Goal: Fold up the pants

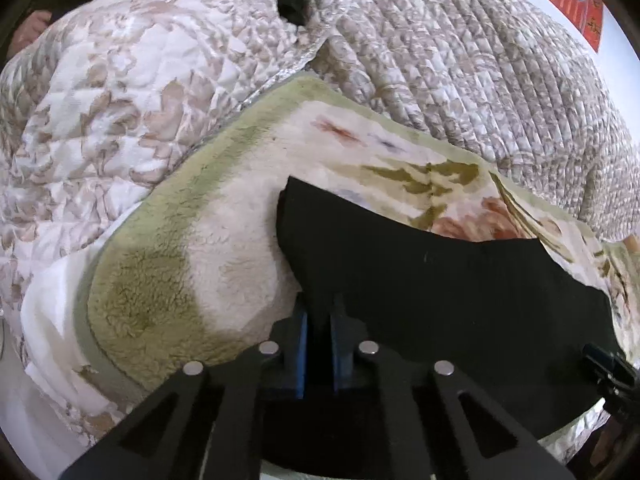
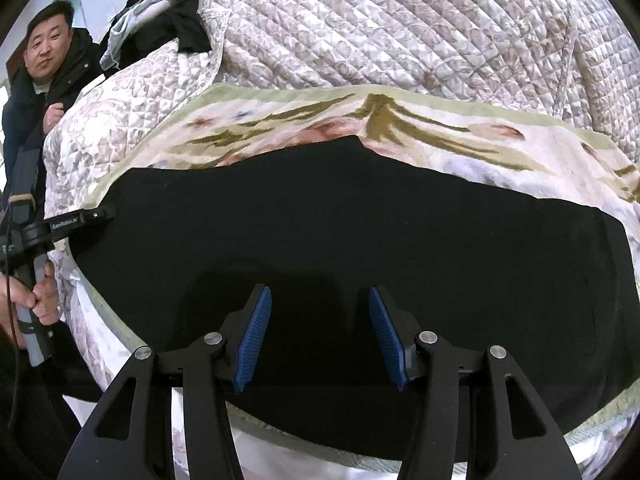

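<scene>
Black pants (image 1: 440,288) lie flat across a floral fleece blanket (image 1: 192,220). My left gripper (image 1: 321,320) is shut on their left edge, with black cloth pinched between the blue pads. In the right wrist view the pants (image 2: 320,220) spread wide, and my right gripper (image 2: 320,292) hovers open over their near middle with nothing between its pads. At the left of that view the left gripper (image 2: 98,213) has its tip at the pants' left edge. The right gripper's tip (image 1: 608,368) shows at the pants' right end in the left wrist view.
The fleece blanket (image 2: 400,120) rests on a quilted patterned bedspread (image 2: 400,20) that rises behind it. Dark clothes (image 2: 176,28) are piled at the back left. A person in a dark jacket (image 2: 24,100) stands at the left. A hand (image 2: 40,296) grips the left gripper's handle.
</scene>
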The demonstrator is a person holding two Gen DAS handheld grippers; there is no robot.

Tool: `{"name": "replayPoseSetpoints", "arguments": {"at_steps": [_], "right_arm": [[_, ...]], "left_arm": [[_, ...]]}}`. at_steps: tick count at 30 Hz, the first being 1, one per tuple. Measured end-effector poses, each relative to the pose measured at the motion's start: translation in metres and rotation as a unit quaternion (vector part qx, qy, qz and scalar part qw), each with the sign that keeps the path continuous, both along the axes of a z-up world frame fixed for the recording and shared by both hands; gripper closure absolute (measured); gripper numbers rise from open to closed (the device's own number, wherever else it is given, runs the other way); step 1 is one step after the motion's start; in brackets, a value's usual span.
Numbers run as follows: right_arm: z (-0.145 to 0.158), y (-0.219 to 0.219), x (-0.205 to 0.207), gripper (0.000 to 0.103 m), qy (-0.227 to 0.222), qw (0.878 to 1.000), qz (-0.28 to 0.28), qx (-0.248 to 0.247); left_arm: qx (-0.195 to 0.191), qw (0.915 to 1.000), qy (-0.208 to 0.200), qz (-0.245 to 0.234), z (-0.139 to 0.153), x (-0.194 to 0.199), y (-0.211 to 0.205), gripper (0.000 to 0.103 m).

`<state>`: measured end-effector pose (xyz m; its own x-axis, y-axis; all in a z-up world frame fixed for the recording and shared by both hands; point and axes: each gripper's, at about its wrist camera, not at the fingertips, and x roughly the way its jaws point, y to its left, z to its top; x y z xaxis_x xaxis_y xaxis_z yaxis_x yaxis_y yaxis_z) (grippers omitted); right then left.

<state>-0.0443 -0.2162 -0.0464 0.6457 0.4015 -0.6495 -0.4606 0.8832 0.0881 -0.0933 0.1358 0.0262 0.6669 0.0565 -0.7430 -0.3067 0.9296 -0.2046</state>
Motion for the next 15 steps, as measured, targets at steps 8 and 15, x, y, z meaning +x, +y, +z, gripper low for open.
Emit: {"name": "replayPoseSetpoints", "arguments": {"at_steps": [8,15], "right_arm": [[-0.002,-0.006,0.005,0.051,0.006,1.0,-0.015,0.002],[0.002,-0.009,0.006,0.051,0.007,1.0,-0.026,0.006]], "left_arm": [[-0.004,0.9999,-0.011,-0.011,0.011,0.0,-0.011,0.095],[0.011,0.9996,-0.015,-0.022,0.024,0.002,-0.028,0.095]]}}
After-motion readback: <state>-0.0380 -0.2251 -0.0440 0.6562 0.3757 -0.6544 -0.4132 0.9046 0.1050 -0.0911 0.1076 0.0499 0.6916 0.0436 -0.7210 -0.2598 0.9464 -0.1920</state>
